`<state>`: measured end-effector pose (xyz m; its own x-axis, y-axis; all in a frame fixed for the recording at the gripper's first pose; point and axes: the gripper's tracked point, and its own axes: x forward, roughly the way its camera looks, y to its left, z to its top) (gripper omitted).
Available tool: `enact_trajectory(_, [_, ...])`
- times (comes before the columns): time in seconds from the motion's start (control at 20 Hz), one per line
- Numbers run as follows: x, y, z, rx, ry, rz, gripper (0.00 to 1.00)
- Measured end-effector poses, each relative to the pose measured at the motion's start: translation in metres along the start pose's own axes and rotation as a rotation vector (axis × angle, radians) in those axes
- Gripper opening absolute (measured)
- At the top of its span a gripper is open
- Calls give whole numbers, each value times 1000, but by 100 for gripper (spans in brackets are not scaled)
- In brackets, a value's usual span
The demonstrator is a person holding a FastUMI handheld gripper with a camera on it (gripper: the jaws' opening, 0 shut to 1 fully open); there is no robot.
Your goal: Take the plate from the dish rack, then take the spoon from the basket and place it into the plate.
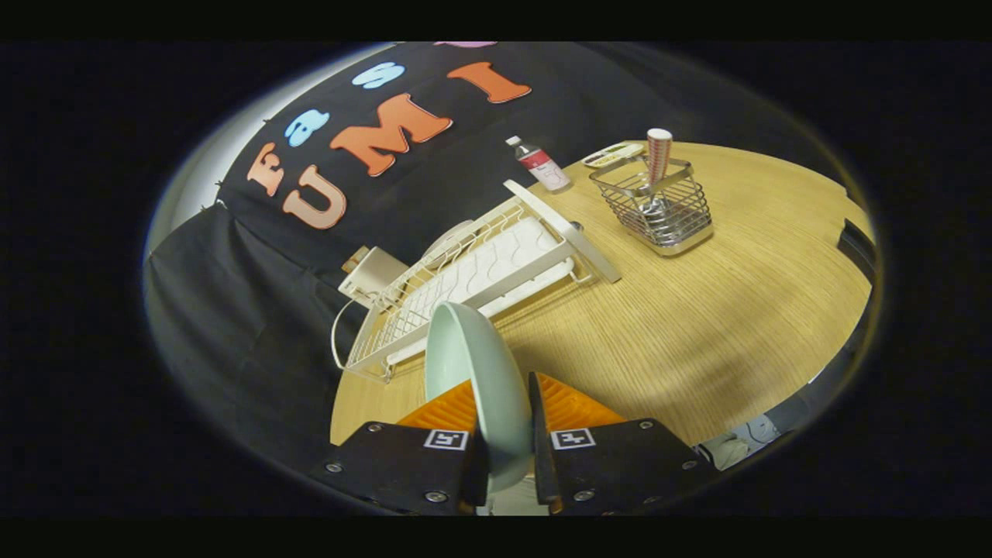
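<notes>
- From my seat, the gripper (508,434) is clamped on the plate (477,372): the plate stands on edge between the two fingers, and both fingers press on its faces.
- The plate is pale green. Its rim rises up and away from the fingers, and its lower part sinks between them.
- The plate is held clear of the dish rack (473,283); I see it in front of the rack's near end, with the wooden table (697,310) beneath.
- My view is rolled, so the table slopes across it and the rack runs slantwise beyond the fingers. That tells me the gripper is held tilted to one side, pointing down and forward over the table.
- The white dish rack lies beyond the plate, its wire frame over a white tray. Another round pale thing stands in its far part; I cannot tell what it is.
- The wire basket (659,205) stands well beyond the fingers, past the rack's far end and apart from it.
- The spoon (657,167) stands upright in the basket, its striped handle sticking out above the rim.
- A small bottle (540,164) stands by the rack's far end, near the booth's black wall.
- A flat thing (612,155) lies just behind the basket, too small for me to name.
- A pale box (372,275) sits beside the rack, against the wall.
</notes>
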<state>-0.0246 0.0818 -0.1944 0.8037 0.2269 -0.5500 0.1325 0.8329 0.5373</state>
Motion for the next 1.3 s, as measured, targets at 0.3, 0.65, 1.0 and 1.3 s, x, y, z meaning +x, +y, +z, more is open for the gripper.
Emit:
enact_trajectory(0.3, [-5,-21,11,-53,-40,-45,38])
enact_trajectory(0.65, [-22,-48,38,-200,-146,-130,64])
enact_trajectory(1.0, [-47,-71,88,-376,-320,-241,94])
enact_trajectory(1.3, [-55,-76,137,-478,-491,-258,99])
